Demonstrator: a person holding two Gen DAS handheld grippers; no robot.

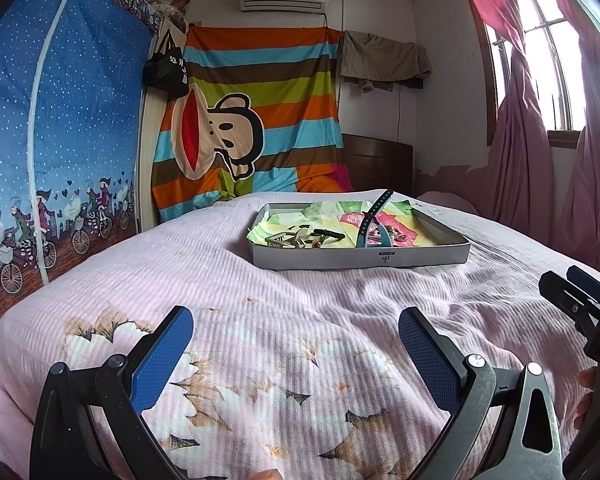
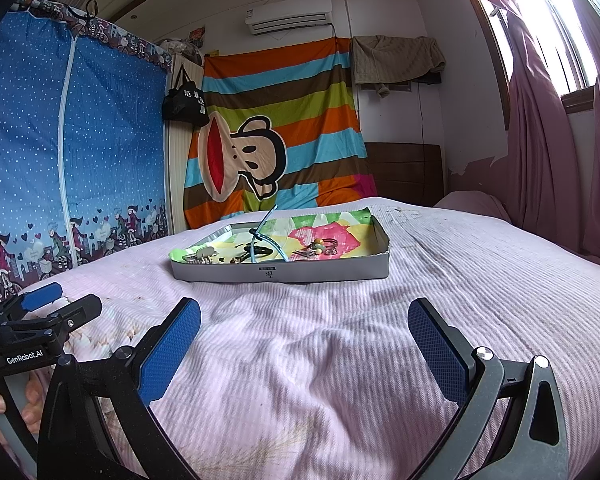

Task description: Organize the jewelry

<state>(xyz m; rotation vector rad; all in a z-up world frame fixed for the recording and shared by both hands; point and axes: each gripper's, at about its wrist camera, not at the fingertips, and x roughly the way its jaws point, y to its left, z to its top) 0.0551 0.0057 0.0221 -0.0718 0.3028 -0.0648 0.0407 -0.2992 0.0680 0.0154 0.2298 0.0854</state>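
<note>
Your left claw (image 1: 296, 340) and right claw (image 2: 304, 330) gape wide and empty over the pink quilted bed (image 2: 440, 280); mid-frame, the shallow grey cardboard tray (image 2: 320, 271) holds small, light, slippery jewelry (image 2: 320, 247), likely best pinched at its loops.

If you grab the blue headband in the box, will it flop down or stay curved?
The blue headband probably stays curved: it arches up above the box unsupported. It looks thin, so likely light. Propped on end, it may tip or spring sideways when pinched.
</note>
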